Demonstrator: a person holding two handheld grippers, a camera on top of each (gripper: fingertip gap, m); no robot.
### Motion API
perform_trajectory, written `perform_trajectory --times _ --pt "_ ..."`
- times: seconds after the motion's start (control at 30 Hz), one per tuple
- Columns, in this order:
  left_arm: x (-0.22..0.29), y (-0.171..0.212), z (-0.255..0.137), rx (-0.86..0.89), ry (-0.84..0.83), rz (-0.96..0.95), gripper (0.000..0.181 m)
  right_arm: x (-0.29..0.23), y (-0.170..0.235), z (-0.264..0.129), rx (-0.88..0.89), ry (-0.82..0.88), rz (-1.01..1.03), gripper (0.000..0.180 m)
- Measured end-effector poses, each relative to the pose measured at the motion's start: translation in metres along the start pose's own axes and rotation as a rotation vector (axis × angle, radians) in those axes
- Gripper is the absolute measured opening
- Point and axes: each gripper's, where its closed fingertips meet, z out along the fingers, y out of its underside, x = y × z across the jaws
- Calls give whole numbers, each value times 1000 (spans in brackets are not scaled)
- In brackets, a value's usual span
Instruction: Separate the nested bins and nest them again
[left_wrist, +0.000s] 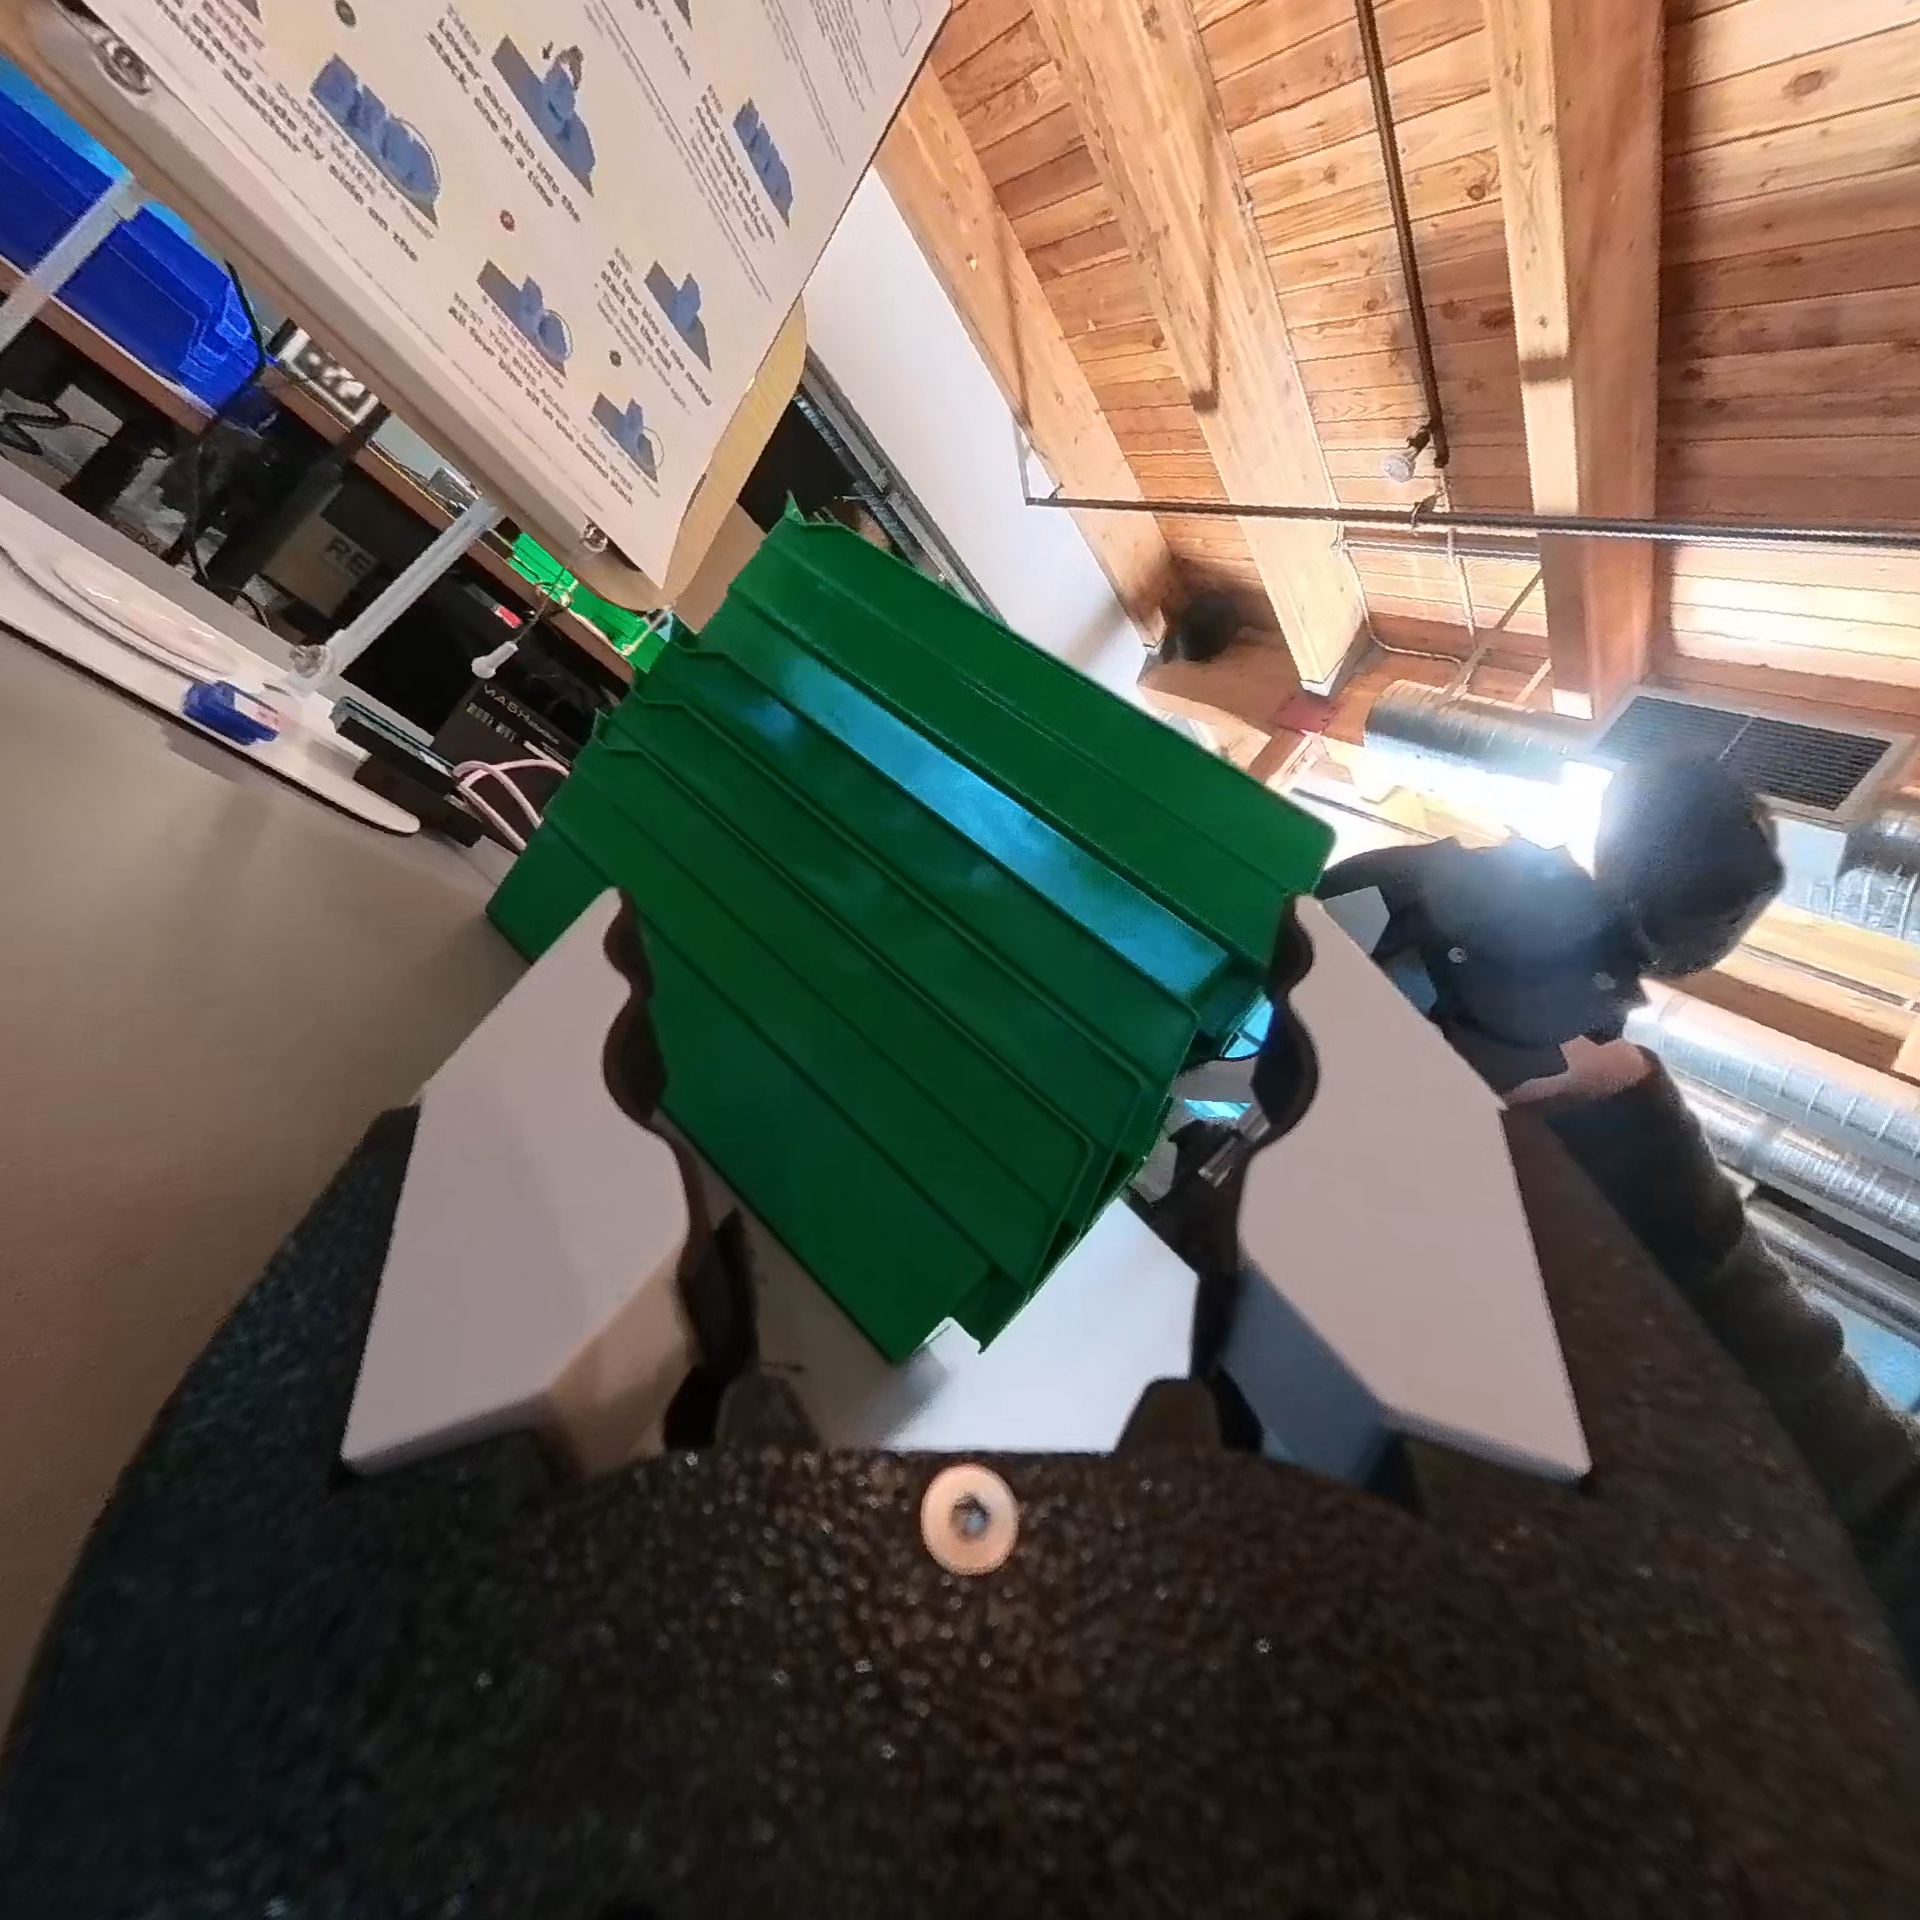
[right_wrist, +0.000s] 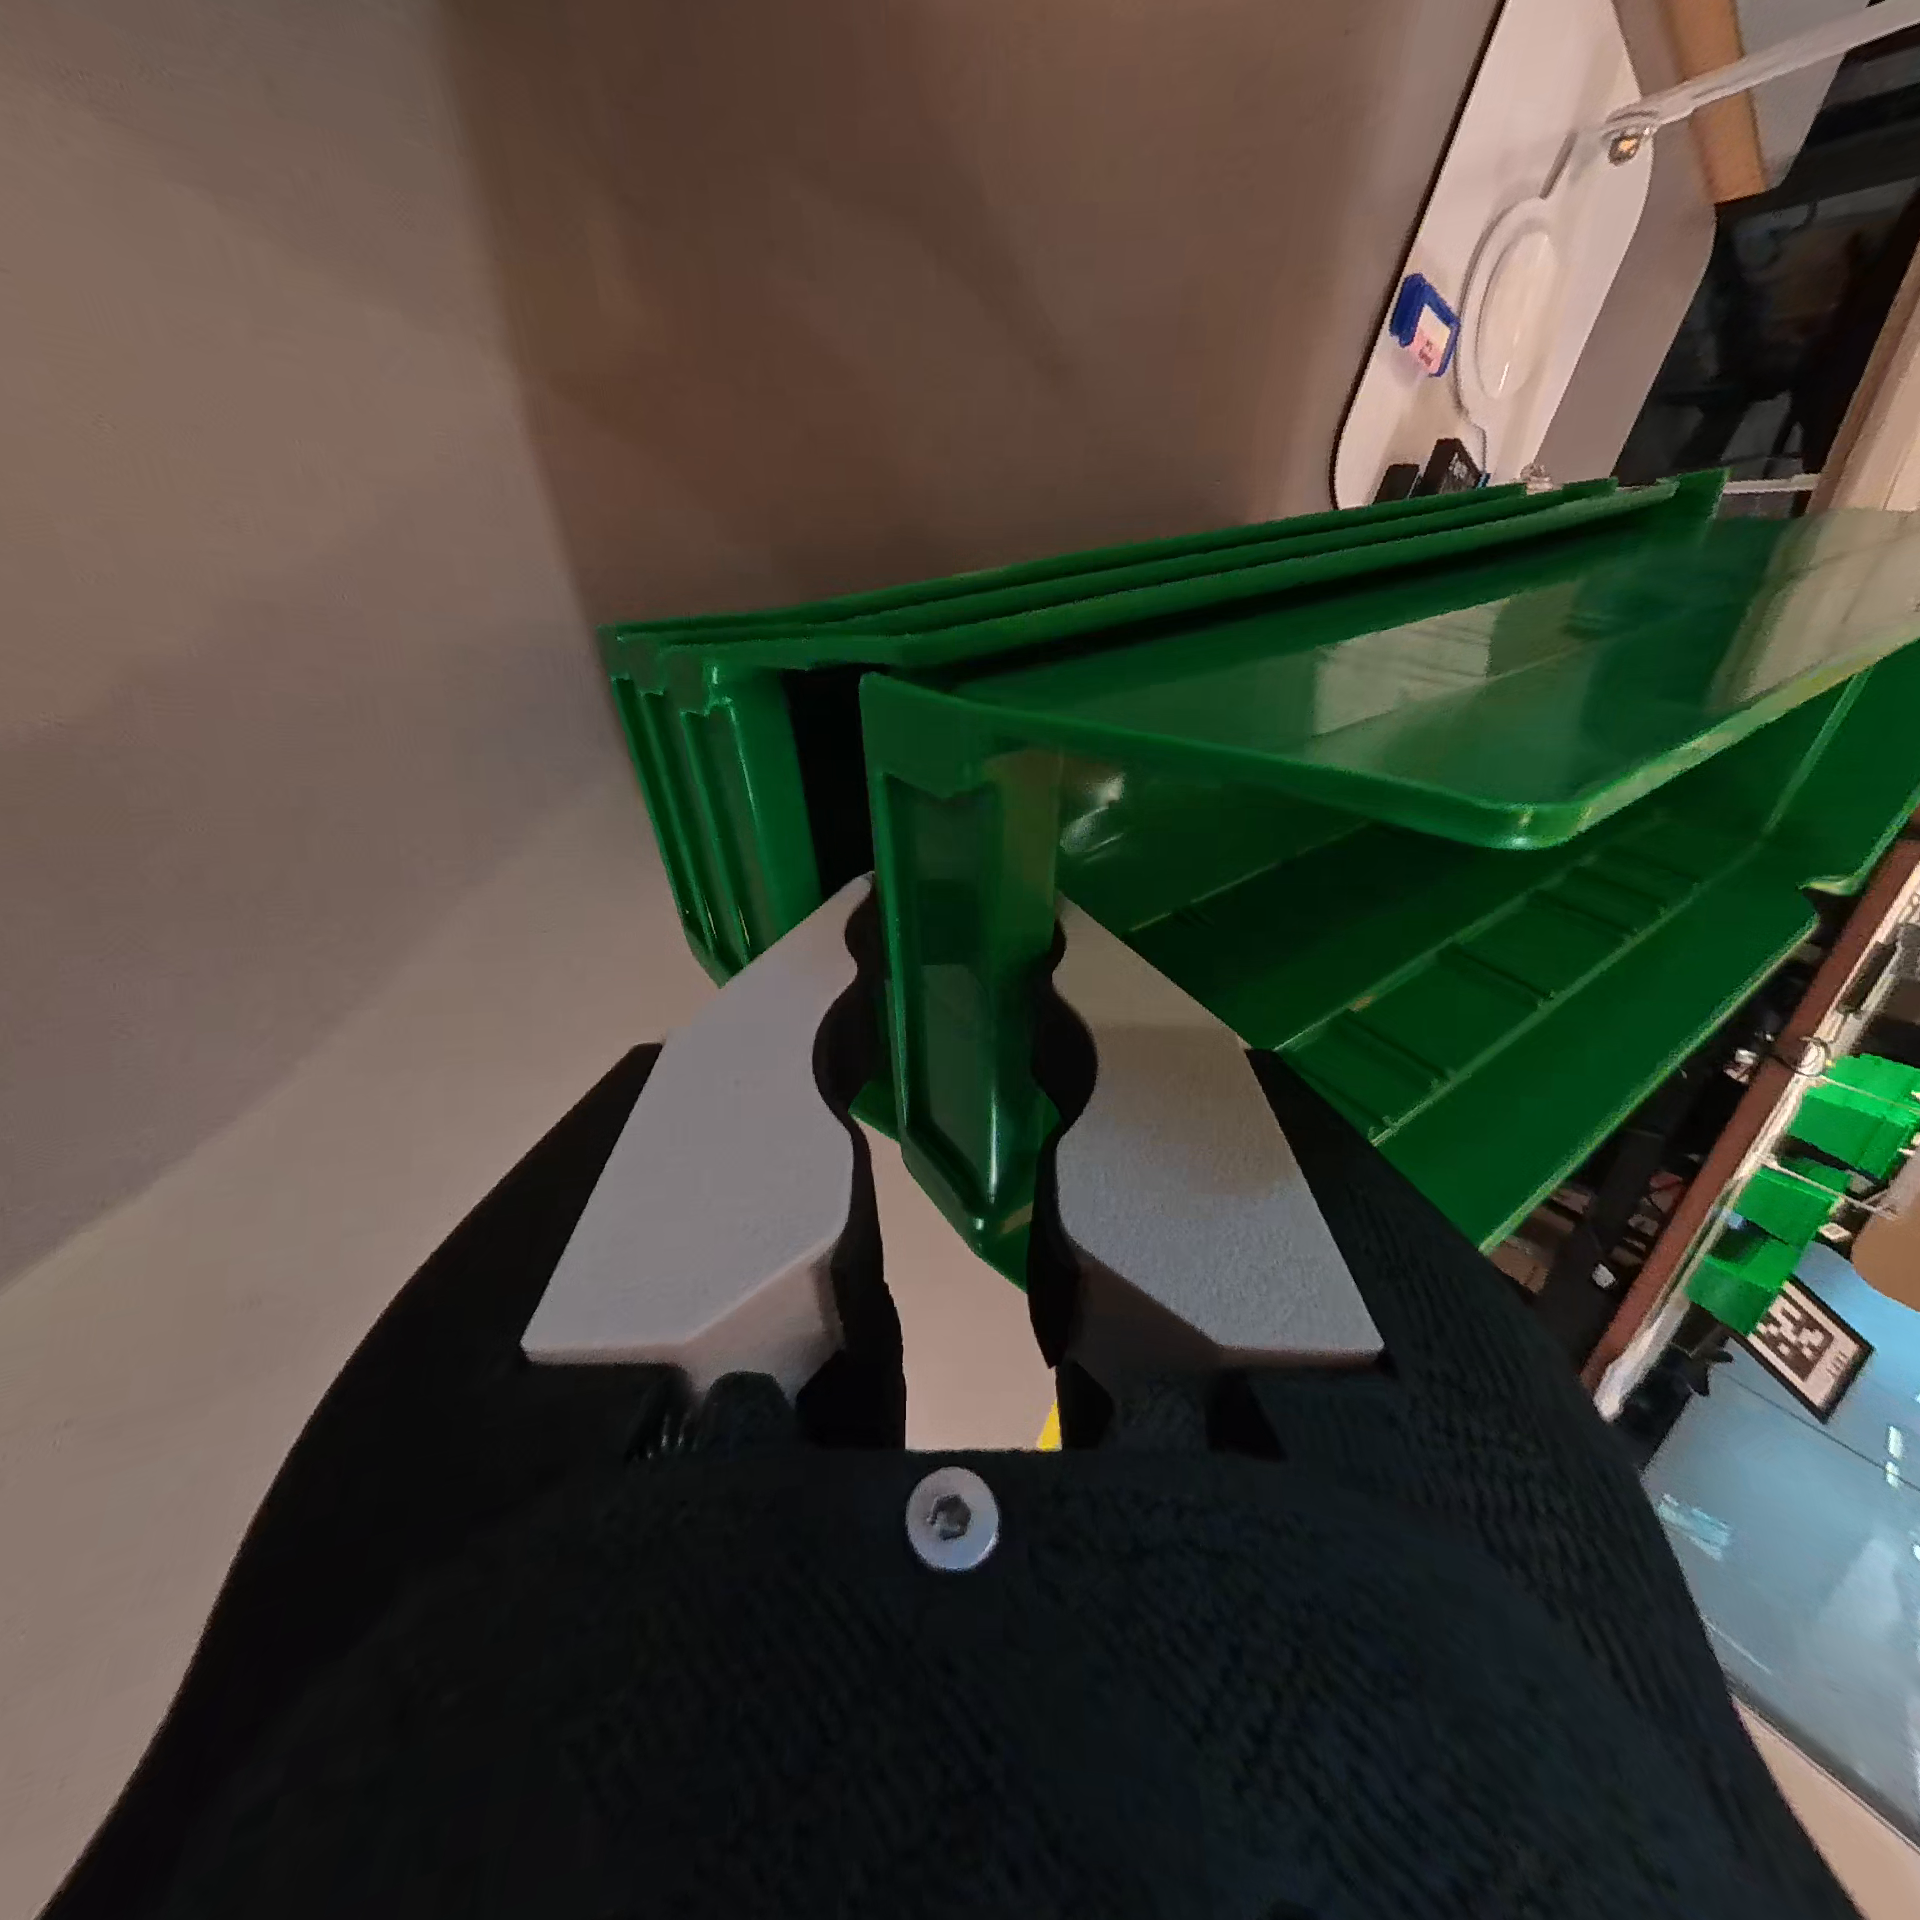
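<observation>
Several green bins (left_wrist: 883, 1039) stand nested on a beige table (left_wrist: 208, 987). My left gripper (left_wrist: 951, 925) is open, its grey fingers (left_wrist: 520, 1195) spread wide on either side of the stack's near face; the stack is wider than the gap at the fingertips. In the right wrist view my right gripper (right_wrist: 961, 914) is shut on the end wall of the outermost green bin (right_wrist: 1351, 727). That bin is drawn partly out of the other nested bins (right_wrist: 717, 748), with a dark gap between them.
A white board (right_wrist: 1455, 343) with a clear plate (right_wrist: 1507, 301) and a small blue item (right_wrist: 1423, 322) lies beyond the bins. An instruction sheet (left_wrist: 582, 208) stands behind the stack. A person in dark clothes (left_wrist: 1538, 935) is at the right. More green bins (right_wrist: 1787, 1216) hang past the table edge.
</observation>
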Motion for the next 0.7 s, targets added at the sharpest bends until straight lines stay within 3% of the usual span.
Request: perform_trajectory --times 0.23,0.43,0.63,0.7 --pt "0 2 1 -10 0 2 114 -20 5 12 -89 -69 -100 23" --pt "-1 1 1 -6 -2 -6 115 -15 -16 21 57 -32 -50 25" --pt "0 4 2 -16 -8 4 116 -6 -26 10 164 64 33 66" --pt "0 4 2 -11 -11 8 116 -6 -29 3 229 85 52 45"
